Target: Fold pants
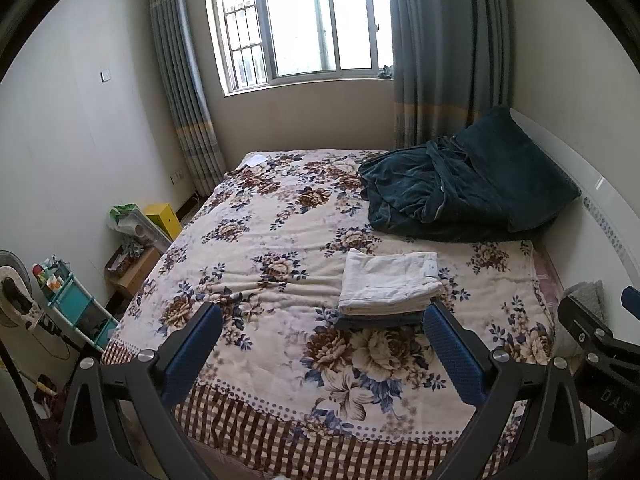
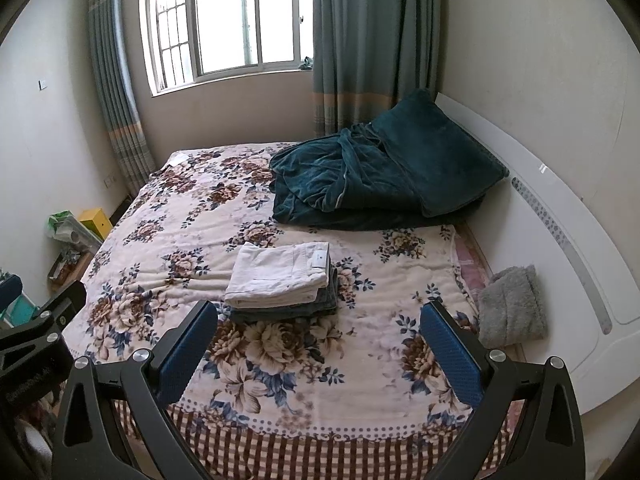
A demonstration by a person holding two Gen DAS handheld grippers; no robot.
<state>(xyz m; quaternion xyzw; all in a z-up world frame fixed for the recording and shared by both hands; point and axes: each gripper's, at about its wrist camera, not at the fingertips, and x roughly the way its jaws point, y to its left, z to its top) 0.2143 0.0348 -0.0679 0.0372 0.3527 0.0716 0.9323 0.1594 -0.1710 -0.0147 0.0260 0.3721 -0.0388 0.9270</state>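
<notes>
Folded cream-white pants [image 1: 390,282] lie on top of a folded grey garment [image 1: 376,320] on the floral bed cover [image 1: 260,240]. In the right wrist view the white pants [image 2: 280,276] sit on the grey garment [image 2: 288,310] in the middle of the bed. My left gripper [image 1: 320,344] is open and empty, held above the bed's near end, short of the stack. My right gripper [image 2: 320,344] is open and empty too, just right of the stack and short of it. Each gripper's body shows at the edge of the other's view.
A dark teal blanket and pillow [image 2: 380,172] lie heaped at the far right of the bed. A grey fluffy cloth [image 2: 512,306] sits by the white headboard [image 2: 568,240]. Boxes, a teal cart [image 1: 76,308] and a fan stand on the floor at the left.
</notes>
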